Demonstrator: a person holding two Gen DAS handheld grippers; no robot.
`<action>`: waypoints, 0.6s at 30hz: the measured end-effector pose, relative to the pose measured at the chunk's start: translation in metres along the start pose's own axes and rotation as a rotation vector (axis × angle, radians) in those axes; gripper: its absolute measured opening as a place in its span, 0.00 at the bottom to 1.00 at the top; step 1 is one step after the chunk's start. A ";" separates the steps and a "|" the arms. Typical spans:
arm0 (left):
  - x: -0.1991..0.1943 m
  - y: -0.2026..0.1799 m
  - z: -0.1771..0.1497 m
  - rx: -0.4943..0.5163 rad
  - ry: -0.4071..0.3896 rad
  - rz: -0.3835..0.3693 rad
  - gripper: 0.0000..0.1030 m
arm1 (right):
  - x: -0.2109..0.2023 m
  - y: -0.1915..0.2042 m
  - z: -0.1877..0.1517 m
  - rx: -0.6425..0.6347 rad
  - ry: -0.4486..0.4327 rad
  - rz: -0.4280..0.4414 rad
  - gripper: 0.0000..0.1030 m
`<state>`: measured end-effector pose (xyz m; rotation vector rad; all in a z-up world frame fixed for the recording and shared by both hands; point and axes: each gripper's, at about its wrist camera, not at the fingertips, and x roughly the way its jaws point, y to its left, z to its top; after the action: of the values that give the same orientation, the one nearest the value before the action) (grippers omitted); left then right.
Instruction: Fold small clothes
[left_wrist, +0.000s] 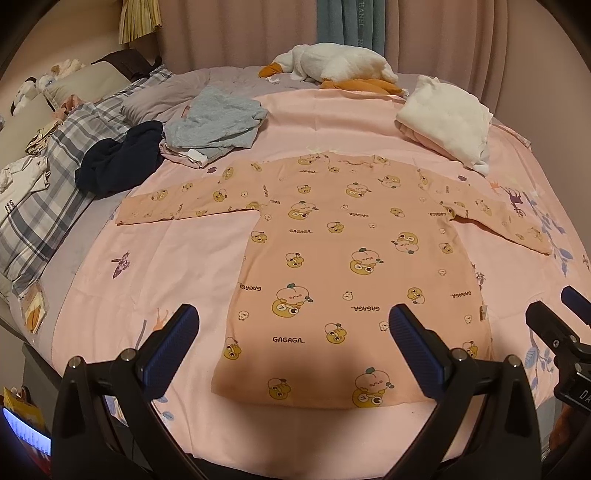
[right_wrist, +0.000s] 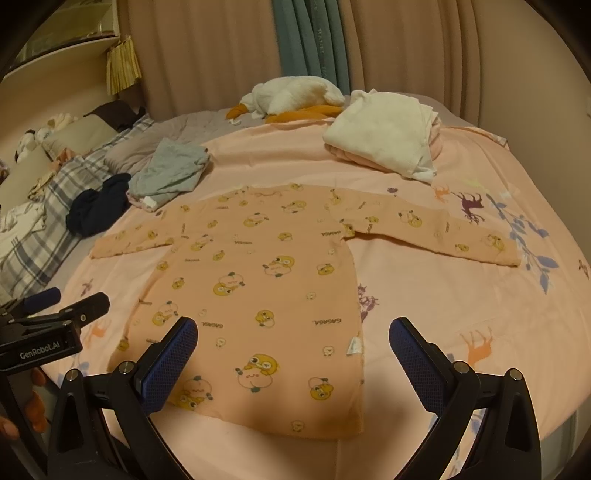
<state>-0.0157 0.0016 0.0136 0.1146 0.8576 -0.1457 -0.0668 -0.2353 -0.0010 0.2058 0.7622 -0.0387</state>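
A small peach long-sleeved shirt (left_wrist: 343, 266) printed with cartoon ducks lies flat on the pink bedspread, both sleeves spread sideways, hem toward me. The right wrist view shows the same shirt (right_wrist: 258, 280). My left gripper (left_wrist: 291, 339) hovers open above the hem, nothing between its blue-padded fingers. My right gripper (right_wrist: 291, 350) is open too, above the shirt's lower right corner, and empty. The right gripper (left_wrist: 569, 314) shows at the right edge of the left wrist view; the left gripper (right_wrist: 55, 306) shows at the left edge of the right one.
Beyond the shirt lie a grey garment (left_wrist: 218, 118) and a dark navy one (left_wrist: 118, 158) at back left, a folded white and pink stack (left_wrist: 447, 118) at back right, and a plush goose (left_wrist: 332, 66) by the curtains. Plaid pillows (left_wrist: 48, 192) line the left side.
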 end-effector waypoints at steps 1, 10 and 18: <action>0.000 0.000 0.000 0.000 0.000 0.000 1.00 | 0.000 0.000 0.000 0.000 0.000 0.002 1.00; 0.000 -0.001 0.000 0.003 -0.001 0.000 1.00 | 0.000 0.001 -0.003 0.000 0.000 0.001 1.00; 0.000 -0.003 0.000 0.007 -0.001 0.000 1.00 | 0.000 0.001 -0.003 -0.001 0.001 0.002 1.00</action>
<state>-0.0166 -0.0011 0.0133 0.1211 0.8564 -0.1493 -0.0686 -0.2341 -0.0026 0.2061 0.7625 -0.0362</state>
